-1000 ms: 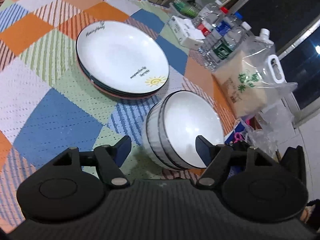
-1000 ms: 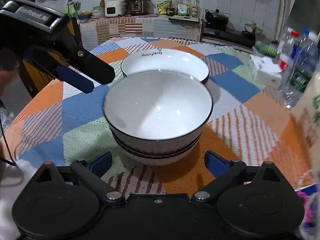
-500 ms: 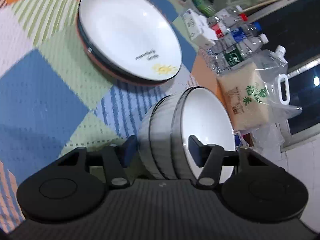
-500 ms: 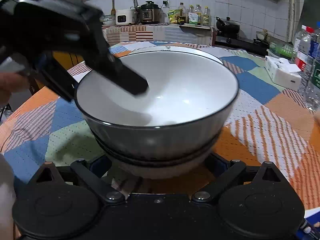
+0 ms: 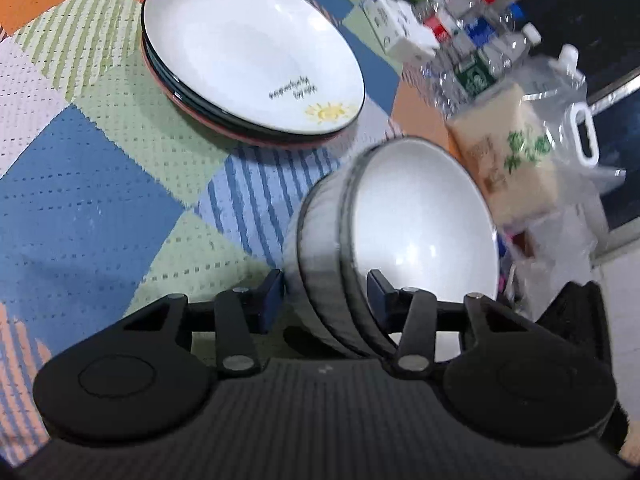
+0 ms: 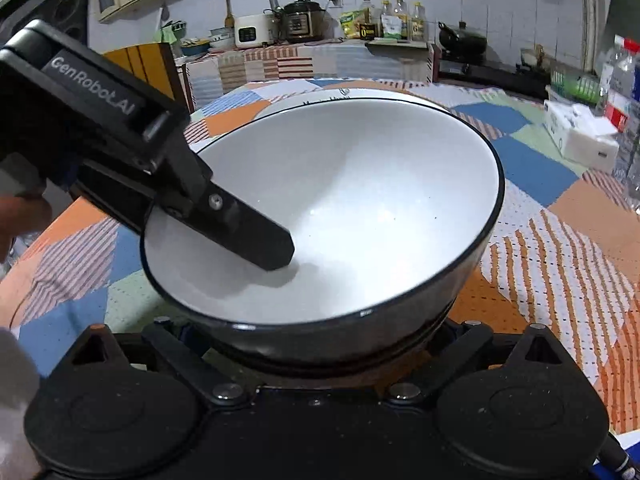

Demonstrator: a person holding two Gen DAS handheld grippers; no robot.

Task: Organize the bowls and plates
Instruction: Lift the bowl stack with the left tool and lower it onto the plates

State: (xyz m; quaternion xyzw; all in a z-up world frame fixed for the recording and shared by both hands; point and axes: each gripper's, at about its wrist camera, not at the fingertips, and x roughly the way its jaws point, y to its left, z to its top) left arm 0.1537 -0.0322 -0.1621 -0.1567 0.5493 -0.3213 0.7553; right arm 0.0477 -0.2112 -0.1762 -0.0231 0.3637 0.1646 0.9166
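A stack of white bowls with dark rims (image 5: 416,220) sits on the patchwork tablecloth; it fills the right wrist view (image 6: 360,216). My left gripper (image 5: 326,292) is shut on the near wall of the bowl stack, one finger (image 6: 256,240) inside the top bowl and one outside. My right gripper (image 6: 320,344) is open, its fingers on either side of the stack's base, mostly hidden under it. A stack of white plates (image 5: 248,48) marked "Morning Honey" lies beyond the bowls.
Water bottles (image 5: 476,52), a white box (image 5: 396,28) and a bag of rice (image 5: 516,148) stand along the table's right edge. A kitchen counter with appliances (image 6: 304,20) lies beyond the table.
My left gripper closed in over the bowls' wall and shut on it. My right gripper moved forward until its open fingers flank the base of the stack.
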